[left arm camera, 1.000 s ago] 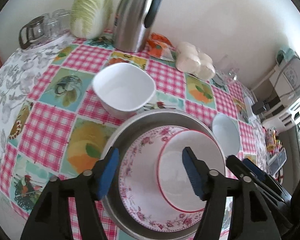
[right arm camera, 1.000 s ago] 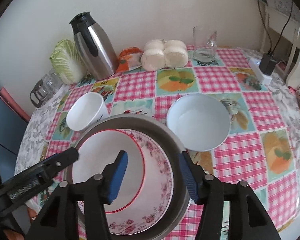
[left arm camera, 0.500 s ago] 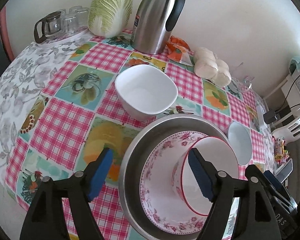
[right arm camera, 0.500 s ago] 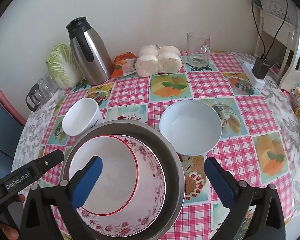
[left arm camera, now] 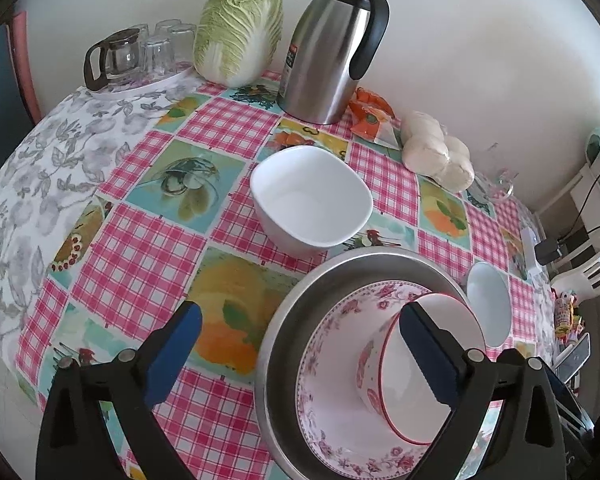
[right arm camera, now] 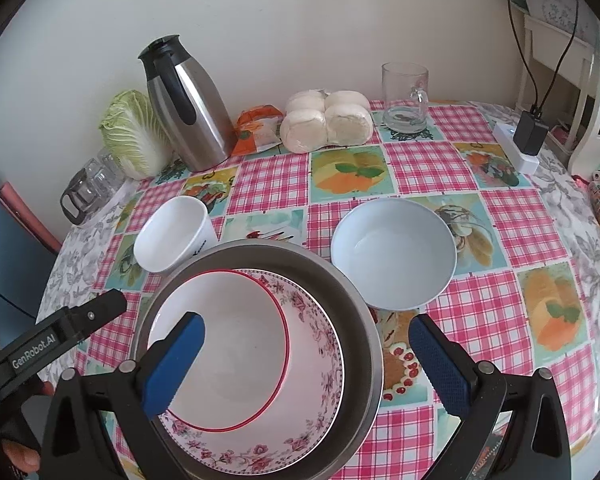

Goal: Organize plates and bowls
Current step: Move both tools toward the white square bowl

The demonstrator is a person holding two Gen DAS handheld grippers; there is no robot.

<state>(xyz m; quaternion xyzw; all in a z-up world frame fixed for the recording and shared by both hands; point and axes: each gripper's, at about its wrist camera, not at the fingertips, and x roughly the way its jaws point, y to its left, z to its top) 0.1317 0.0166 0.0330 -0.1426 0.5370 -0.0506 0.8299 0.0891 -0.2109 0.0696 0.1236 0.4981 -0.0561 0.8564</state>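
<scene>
Tongs first: the left gripper (left arm camera: 298, 354) gapes wide, gripping nothing, its right pad overlapping the red-rimmed bowl (left arm camera: 416, 368) at 5 o'clock. That bowl sits in a floral plate (right arm camera: 320, 360) inside a steel basin (right arm camera: 364, 320). The right gripper (right arm camera: 306, 360) is spread wide, empty, above the basin. 2 white bowls (right arm camera: 172, 232) (right arm camera: 394, 252) flank it.

**Count of things on the table**

Four bowls are counted: a metal bowl (right arm camera: 364, 320), a red-rimmed bowl (right arm camera: 236, 344), a square white bowl (right arm camera: 172, 232) at 10 o'clock, a round white bowl (right arm camera: 394, 252) at 1 o'clock. One floral plate (right arm camera: 320, 344), one thermos (right arm camera: 184, 104), one cabbage (right arm camera: 134, 134), one glass mug (right arm camera: 406, 96) are seen.
</scene>
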